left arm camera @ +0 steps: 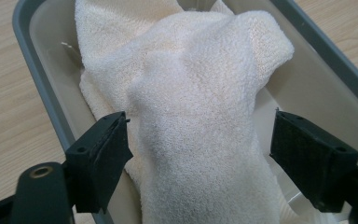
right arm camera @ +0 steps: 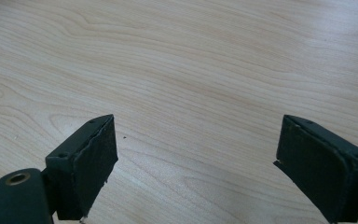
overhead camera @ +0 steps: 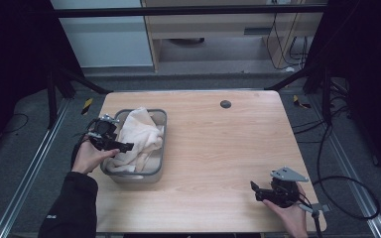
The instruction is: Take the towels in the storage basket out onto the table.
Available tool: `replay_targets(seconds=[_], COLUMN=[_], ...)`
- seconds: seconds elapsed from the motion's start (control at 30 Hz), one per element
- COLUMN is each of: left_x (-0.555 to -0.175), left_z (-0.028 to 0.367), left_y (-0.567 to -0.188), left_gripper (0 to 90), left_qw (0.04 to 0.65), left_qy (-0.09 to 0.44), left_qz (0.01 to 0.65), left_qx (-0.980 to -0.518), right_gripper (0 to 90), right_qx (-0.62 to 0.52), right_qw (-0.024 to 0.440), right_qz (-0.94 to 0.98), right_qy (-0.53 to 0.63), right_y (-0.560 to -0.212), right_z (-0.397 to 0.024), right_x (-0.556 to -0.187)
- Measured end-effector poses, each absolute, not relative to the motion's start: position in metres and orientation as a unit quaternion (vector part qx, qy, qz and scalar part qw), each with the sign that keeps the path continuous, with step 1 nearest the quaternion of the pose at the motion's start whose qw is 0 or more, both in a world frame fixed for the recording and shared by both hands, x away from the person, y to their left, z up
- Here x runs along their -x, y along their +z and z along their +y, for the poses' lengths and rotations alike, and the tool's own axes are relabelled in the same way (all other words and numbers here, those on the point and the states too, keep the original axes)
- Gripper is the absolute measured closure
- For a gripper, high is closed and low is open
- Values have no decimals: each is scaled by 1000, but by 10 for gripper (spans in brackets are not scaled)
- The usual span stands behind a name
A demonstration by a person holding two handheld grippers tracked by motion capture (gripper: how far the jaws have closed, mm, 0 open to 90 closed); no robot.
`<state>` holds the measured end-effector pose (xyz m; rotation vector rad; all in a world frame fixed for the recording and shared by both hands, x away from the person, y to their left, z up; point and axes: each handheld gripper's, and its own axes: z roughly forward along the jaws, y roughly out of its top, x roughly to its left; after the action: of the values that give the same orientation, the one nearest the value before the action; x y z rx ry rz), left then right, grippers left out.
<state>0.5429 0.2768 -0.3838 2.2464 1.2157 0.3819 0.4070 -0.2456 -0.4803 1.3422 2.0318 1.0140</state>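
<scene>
A cream towel point(overhead camera: 138, 139) lies bunched in a grey tub point(overhead camera: 160, 153) on the left part of the wooden table point(overhead camera: 218, 144). My left gripper point(overhead camera: 121, 145) hovers over the tub's left rim, pointing right at the towel. In the left gripper view the towel point(left arm camera: 191, 116) rises between the two wide-apart jaws, and the left gripper point(left arm camera: 198, 144) stands open around it without pinching it. My right gripper point(overhead camera: 256, 191) rests low near the table's front right corner, open, with bare wood between its jaws point(right arm camera: 196, 149).
A small dark round grommet point(overhead camera: 225, 104) sits in the tabletop near the far edge. Black cables point(overhead camera: 347, 188) trail over the floor at the right. Metal rails point(overhead camera: 34, 163) run along both sides of the table. Bare wood spans the table's middle and right.
</scene>
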Motion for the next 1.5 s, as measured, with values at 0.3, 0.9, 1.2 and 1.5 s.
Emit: replay_targets(seconds=[0.3,0.9,1.2,1.5], left_x=[-549,-561,-560,-556], left_z=[272,263,260,256], left_y=[-398,-420,-421,-412], left_gripper=[170,215,408,541], left_qw=[256,218,208,194], left_qy=[130,111,114,126], left_qz=[447,447,443,442], left_qx=[-847,-861,-864,-867], right_gripper=[117,115,116,118], right_qx=[-493,-490,-490,-492], right_qw=[244,239,237,237], right_qz=[749,755,756,755], right_qy=[368,364,364,364], right_y=[-482,-483,-483,-483], right_z=[-245,-244,-244,-244], right_x=[-408,-409,-409,-409])
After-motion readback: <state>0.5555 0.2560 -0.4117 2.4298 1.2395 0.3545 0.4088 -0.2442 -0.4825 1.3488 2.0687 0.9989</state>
